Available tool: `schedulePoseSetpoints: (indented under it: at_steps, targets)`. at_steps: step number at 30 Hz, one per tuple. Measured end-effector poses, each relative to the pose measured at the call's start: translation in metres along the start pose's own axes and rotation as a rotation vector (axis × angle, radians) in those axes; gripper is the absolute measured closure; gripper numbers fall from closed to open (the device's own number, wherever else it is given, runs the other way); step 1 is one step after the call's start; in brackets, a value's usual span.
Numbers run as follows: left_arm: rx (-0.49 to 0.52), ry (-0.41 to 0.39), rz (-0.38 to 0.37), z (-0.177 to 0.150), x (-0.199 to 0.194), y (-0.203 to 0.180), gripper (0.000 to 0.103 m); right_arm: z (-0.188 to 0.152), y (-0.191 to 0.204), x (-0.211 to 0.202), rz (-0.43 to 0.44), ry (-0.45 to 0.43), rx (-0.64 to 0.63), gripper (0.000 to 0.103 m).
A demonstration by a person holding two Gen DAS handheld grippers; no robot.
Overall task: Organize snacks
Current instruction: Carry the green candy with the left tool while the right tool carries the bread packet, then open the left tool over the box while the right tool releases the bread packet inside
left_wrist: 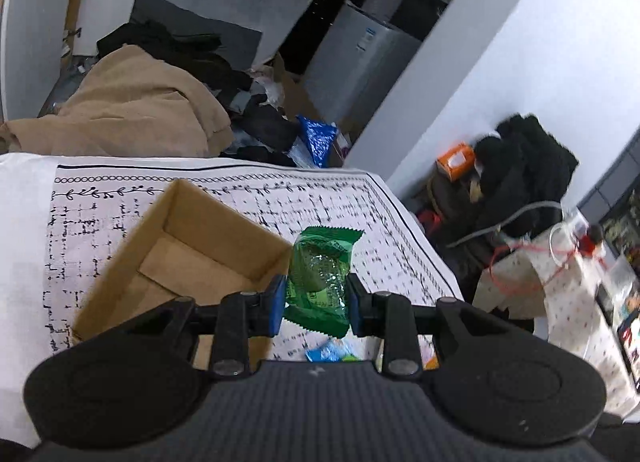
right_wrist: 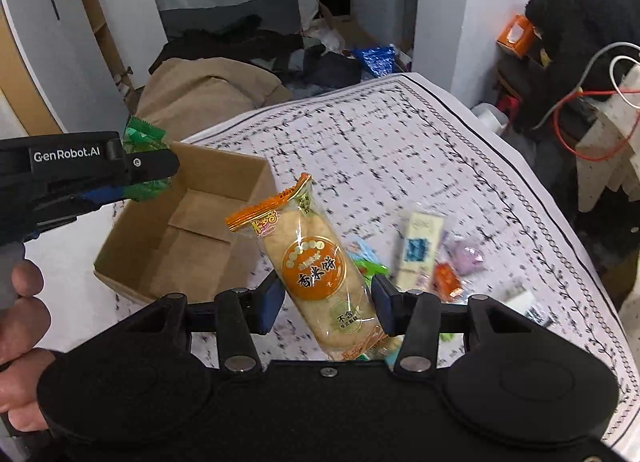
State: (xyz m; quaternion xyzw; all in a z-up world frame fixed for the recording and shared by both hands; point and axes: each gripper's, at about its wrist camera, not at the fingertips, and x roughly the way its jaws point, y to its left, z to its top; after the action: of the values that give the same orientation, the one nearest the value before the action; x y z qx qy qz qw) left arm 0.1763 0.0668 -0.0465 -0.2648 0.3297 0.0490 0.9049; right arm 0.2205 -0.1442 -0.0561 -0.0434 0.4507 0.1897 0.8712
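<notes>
Your left gripper pinches the light, crinkly green packet and your right gripper the fragile rice cracker mid-body, both near the cardboard box.

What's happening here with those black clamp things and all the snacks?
A person is sorting snacks with a hand-held gripper in each hand. The left gripper is clamped on a green snack packet, and the right gripper is clamped on an orange rice cracker packet. Both are held in the air near an empty cardboard box. More snacks lie loose on the patterned tablecloth.
</notes>
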Motion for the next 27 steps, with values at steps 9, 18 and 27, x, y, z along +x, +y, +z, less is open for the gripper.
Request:
schedulePoseSetpoints:
  at_steps: [9, 18, 27]
  targets:
    - [-0.125, 0.003, 0.033, 0.012, 0.009, 0.044, 0.072, 0.011, 0.030, 0.032, 0.087, 0.001, 0.036, 0.056]
    - [-0.206, 0.027, 0.107, 0.016, 0.028, 0.074, 0.072, 0.018, 0.047, 0.063, 0.164, 0.039, 0.078, 0.056]
    - [-0.268, 0.067, 0.206, 0.015, 0.044, 0.091, 0.068, 0.031, 0.067, 0.085, 0.245, 0.054, 0.093, 0.056]
